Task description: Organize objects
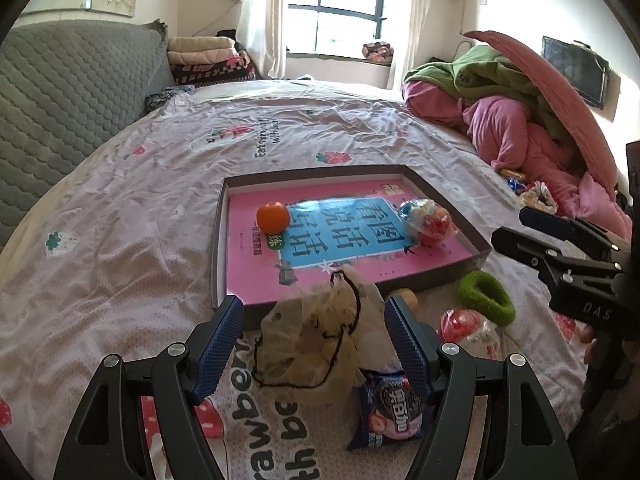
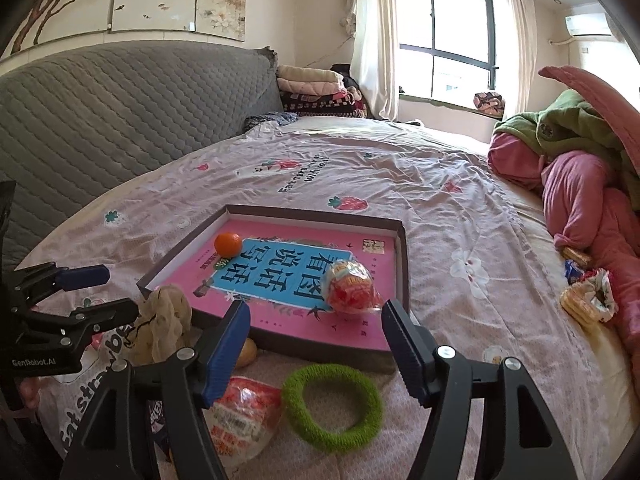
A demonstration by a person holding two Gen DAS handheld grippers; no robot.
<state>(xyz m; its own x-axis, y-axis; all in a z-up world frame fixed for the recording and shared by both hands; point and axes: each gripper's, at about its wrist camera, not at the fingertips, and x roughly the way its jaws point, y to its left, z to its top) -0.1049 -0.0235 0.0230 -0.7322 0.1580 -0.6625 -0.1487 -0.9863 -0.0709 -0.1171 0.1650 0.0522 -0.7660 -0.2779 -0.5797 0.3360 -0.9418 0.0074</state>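
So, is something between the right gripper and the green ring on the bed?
Nothing visible is. The right gripper is open, and the green ring lies on the bed sheet just ahead of it. A red-and-white snack packet lies beside the ring's left edge, not in the path.

bright window daylight, overexposed; fisheye-bent edges

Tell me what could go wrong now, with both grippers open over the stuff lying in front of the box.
1. The mesh bag is limp, with a loose dark cord; the left gripper might pinch only cord or netting and drag it.
2. The snack packet lies against that bag and could get caught too.
3. The green ring touches the wrapped snack below the right gripper, which may nudge either.
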